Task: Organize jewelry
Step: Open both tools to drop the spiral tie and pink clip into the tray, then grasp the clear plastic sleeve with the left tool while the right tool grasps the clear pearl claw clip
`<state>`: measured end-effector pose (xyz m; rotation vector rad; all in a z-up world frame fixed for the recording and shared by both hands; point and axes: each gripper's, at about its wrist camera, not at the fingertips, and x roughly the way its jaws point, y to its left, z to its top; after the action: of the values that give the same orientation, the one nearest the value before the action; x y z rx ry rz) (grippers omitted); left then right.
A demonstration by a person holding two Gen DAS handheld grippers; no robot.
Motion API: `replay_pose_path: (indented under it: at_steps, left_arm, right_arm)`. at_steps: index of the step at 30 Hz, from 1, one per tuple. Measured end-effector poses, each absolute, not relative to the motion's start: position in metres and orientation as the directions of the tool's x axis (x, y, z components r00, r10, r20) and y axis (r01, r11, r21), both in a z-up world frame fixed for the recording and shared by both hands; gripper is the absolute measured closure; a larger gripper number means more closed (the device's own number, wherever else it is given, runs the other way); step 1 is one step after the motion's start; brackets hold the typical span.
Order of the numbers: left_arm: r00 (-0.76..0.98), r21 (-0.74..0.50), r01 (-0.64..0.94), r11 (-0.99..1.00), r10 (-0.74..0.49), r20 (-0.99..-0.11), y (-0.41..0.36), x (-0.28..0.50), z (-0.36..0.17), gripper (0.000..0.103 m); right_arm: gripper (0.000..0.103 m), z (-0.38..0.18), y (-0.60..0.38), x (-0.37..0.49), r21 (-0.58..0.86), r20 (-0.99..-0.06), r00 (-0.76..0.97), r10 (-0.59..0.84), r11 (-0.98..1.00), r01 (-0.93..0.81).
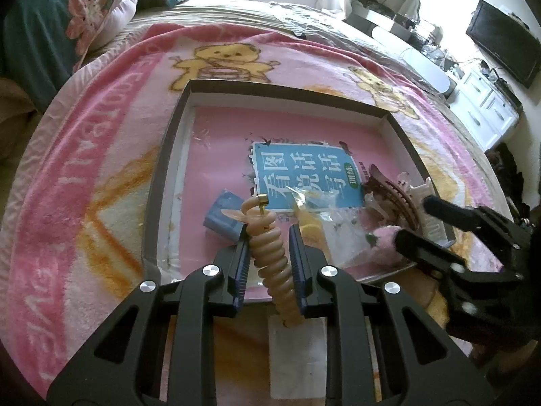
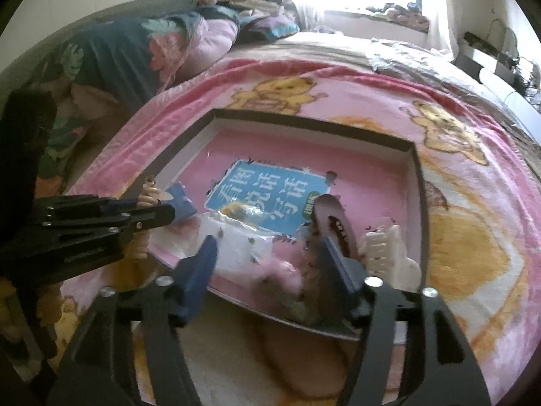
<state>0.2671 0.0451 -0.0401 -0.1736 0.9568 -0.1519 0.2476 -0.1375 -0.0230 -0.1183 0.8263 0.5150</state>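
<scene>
My left gripper (image 1: 268,233) is shut on a beige spiral hair coil (image 1: 270,264) with a small gold clasp, held over the near left part of a dark-rimmed box tray (image 1: 162,176). In the right wrist view the same coil (image 2: 148,196) shows in the left gripper (image 2: 159,208) at the tray's left rim (image 2: 304,125). My right gripper (image 2: 267,257) stands open over the tray's near right corner. A pink fluffy hair piece (image 2: 280,270) lies between its fingers, untouched by the pads. A brown claw clip (image 2: 333,216) rests against the right finger, and a white claw clip (image 2: 382,247) lies beyond it.
A pink book with a blue label (image 1: 304,179) lines the tray floor. On it lie a small blue box (image 1: 223,218) and a crumpled clear plastic bag (image 1: 324,209). The tray sits on a pink bear-print blanket (image 1: 101,155) on a bed, with folded quilts (image 2: 135,54) behind.
</scene>
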Motion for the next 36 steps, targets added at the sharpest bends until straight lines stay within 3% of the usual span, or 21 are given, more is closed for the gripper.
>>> replay_pose_path:
  at_steps: [3,5,14,25,36]
  left_arm:
    - [0.568,-0.215,0.052,0.975,-0.206,-0.797,0.045,0.267,-0.040,0.083]
    - [0.575,-0.215,0.054,0.975,-0.206,-0.792,0.044,0.265,-0.037,0.064]
    - [0.636,-0.180,0.081,0.980,-0.190,-0.748,0.036,0.238,-0.004,0.038]
    - [0.656,-0.155,0.107,0.982,-0.187,-0.732,0.020,0.197,0.011,0.035]
    - [0.580,-0.166,0.091,0.982,-0.188,-0.792,0.009,0.171,-0.030,0.035]
  right_arm:
    - [0.026,-0.012,-0.155,0.233,0.089,-0.696,0.608,0.382,0.886,-0.455]
    - [0.021,-0.004,-0.170,0.221,0.097,-0.673,0.632,0.384,0.893,-0.439]
    - [0.013,0.011,-0.233,0.180,0.094,-0.633,0.702,0.325,0.933,-0.346]
    - [0.012,-0.009,-0.274,0.146,0.068,-0.669,0.697,0.258,0.955,-0.288]
    - [0.012,-0.042,-0.281,0.136,0.076,-0.741,0.626,0.243,0.957,-0.281]
